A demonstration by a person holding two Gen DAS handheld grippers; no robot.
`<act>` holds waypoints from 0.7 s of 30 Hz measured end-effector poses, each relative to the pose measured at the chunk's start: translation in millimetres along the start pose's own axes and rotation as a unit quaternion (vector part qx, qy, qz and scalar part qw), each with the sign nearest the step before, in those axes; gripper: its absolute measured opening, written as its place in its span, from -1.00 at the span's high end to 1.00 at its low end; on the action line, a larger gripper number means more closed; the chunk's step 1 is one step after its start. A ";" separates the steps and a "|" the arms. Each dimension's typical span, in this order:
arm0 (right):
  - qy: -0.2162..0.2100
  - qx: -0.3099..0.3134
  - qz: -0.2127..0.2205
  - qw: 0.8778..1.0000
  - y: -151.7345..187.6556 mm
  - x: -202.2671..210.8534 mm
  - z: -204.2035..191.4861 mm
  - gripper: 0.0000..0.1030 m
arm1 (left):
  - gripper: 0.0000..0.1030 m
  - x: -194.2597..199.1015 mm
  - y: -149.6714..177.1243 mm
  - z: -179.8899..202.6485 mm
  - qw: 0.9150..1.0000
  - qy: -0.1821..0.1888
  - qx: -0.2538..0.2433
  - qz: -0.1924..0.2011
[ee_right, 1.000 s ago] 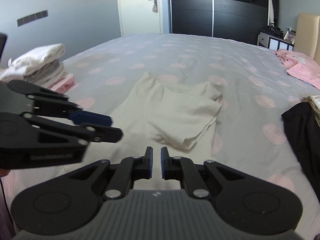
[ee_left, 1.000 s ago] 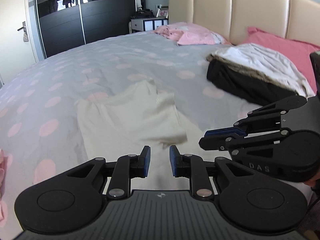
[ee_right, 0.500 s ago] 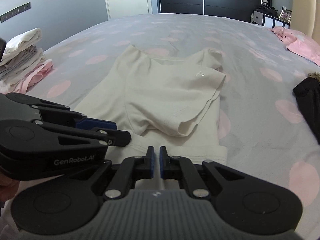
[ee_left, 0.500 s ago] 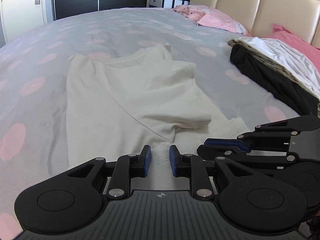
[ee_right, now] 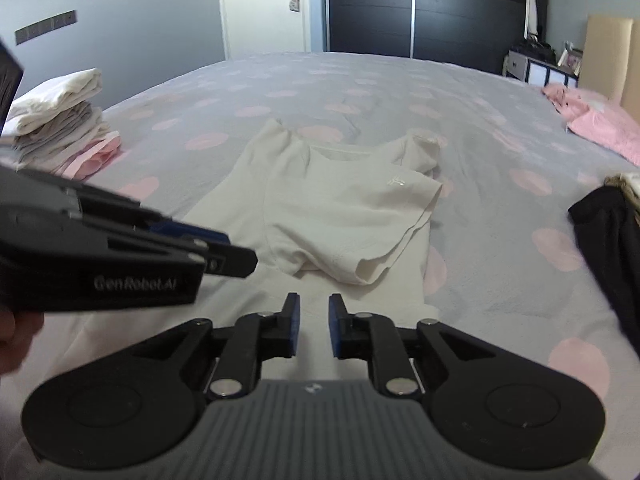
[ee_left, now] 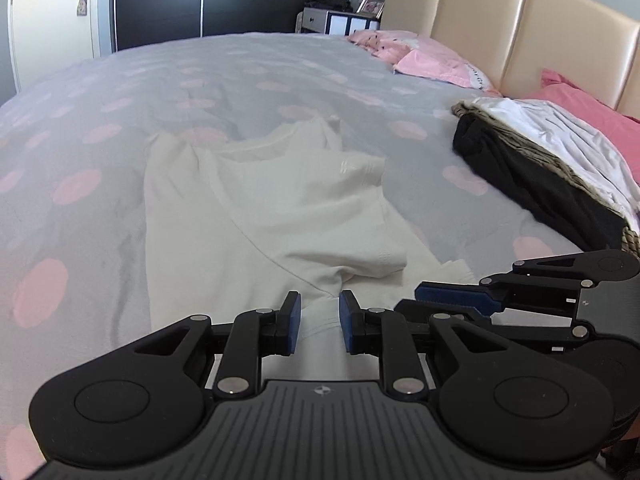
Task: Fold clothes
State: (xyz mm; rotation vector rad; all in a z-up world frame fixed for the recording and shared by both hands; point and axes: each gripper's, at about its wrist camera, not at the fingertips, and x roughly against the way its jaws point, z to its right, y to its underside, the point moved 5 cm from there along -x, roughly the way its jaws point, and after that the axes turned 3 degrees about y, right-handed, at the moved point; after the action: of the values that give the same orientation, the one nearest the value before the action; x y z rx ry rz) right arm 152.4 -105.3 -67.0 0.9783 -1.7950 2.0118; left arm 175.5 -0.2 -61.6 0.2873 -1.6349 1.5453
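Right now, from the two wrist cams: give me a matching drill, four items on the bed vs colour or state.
Things:
1. T-shirt
2. Folded stack
3. Unfolded heap
4. Pillow

States:
A. black garment under white one
B. cream, one side folded over
C. deep pink, by headboard
D. white, grey, pink layers

Pairs: 1-B, 2-D, 3-A, 4-C

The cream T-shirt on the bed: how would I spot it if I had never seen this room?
Find the grey bedspread with pink dots. In its middle, before both grippers, lies the cream T-shirt, spread flat with one side folded over. The other clothes sit in piles at the edges: a folded stack and a dark heap.
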 end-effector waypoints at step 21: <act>-0.036 0.210 -0.028 0.977 105.7 96.6 -41.1 0.09 | 0.28 90.3 121.7 54.4 0.971 0.001 -0.232 -0.065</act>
State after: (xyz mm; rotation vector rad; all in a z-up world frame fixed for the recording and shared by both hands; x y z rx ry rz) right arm 4.8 -108.8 -86.7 1.2152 -1.3781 2.4014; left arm 15.8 10.0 -78.7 0.1350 -1.8778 1.0269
